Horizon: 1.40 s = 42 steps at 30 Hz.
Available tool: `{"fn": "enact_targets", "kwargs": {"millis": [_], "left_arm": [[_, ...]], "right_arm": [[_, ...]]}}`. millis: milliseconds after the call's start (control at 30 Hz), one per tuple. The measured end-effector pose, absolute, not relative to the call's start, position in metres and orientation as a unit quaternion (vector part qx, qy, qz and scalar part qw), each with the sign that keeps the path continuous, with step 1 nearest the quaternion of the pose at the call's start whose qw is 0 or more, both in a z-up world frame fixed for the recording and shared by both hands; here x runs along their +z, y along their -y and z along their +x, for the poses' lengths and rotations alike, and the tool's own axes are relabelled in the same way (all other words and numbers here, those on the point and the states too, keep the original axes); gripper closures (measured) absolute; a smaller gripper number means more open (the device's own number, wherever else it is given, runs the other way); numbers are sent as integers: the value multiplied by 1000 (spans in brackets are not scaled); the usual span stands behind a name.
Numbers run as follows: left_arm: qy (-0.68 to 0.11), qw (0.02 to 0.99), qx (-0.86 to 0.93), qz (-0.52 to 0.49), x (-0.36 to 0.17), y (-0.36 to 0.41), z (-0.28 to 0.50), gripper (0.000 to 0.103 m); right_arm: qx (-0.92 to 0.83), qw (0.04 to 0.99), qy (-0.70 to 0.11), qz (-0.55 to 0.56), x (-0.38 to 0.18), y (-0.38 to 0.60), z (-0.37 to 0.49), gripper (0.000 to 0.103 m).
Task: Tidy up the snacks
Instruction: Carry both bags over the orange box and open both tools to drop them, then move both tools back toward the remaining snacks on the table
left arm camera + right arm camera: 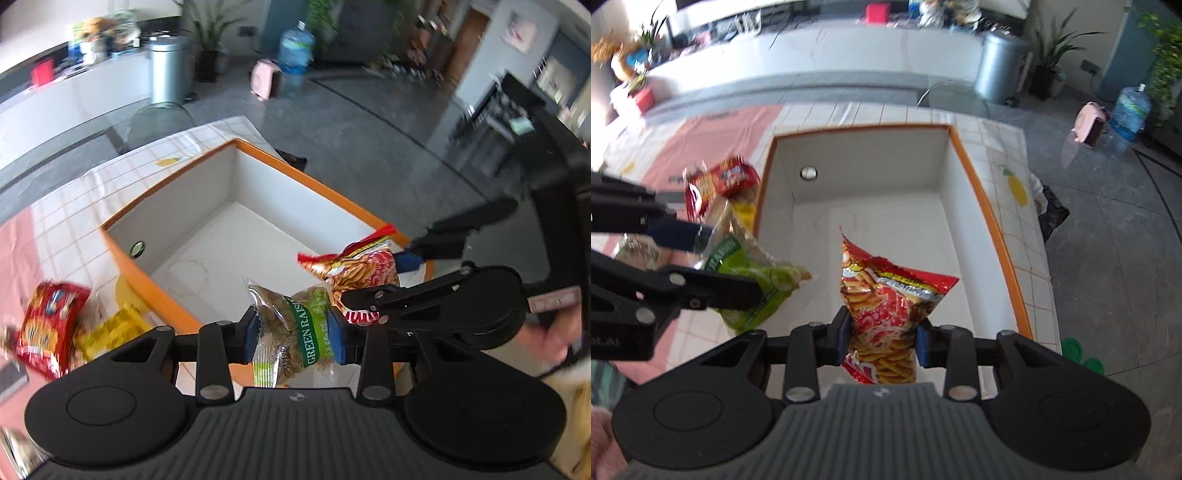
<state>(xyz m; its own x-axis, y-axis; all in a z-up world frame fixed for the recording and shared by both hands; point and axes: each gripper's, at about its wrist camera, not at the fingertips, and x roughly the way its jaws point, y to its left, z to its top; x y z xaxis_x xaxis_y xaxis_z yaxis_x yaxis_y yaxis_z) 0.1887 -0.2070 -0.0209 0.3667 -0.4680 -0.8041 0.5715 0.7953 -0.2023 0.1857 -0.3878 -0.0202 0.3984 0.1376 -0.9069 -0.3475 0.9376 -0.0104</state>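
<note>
- grey tiled floor (pixel 369 122), glossy in daylight
- long white counter (pixel 820 62) along the far wall
- steel bin (pixel 999 66) beside potted plant (pixel 1052 55)
- blue water jug (pixel 295 51) near pink case (pixel 266 78)

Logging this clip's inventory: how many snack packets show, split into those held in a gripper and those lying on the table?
Held in a gripper: 2, the green raisin packet in the left gripper and the red stick-snack bag in the right gripper.
Lying on the table: at least 2, a red packet and a yellow packet; that pile is blurred.
Total: at least 4.
</note>
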Motion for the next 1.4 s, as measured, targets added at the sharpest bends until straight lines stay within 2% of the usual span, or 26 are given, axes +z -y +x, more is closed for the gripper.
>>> {"fn": "enact_targets", "kwargs": {"millis": [433,800,900,967,1067,1200,1400], "left_arm": [[-523,763,-348,148,-78,249,215,61],[-542,735,-350,211,-107,264,222,59],[-541,734,-345,222,-107,266,220,57],[-541,736,-344,218,-105,266,220,57],[-537,742,-338,217,-102,266,219,48],[-518,756,-338,214,-92,262,214,46],[-491,777,-340,196,-55,248,199,46]], "right_arm": [[183,768,-598,-138,-85,391,222,71],[199,744,-621,-149,-106,386,232,69],[195,743,-623,-150,-106,386,234,68],[191,742,-624,-154,-106,384,233,64],[181,746,-621,-159,-101,383,230,58],[168,755,-611,-168,-90,381,225,50],[155,767,-602,-159,-66,379,217,47]]}}
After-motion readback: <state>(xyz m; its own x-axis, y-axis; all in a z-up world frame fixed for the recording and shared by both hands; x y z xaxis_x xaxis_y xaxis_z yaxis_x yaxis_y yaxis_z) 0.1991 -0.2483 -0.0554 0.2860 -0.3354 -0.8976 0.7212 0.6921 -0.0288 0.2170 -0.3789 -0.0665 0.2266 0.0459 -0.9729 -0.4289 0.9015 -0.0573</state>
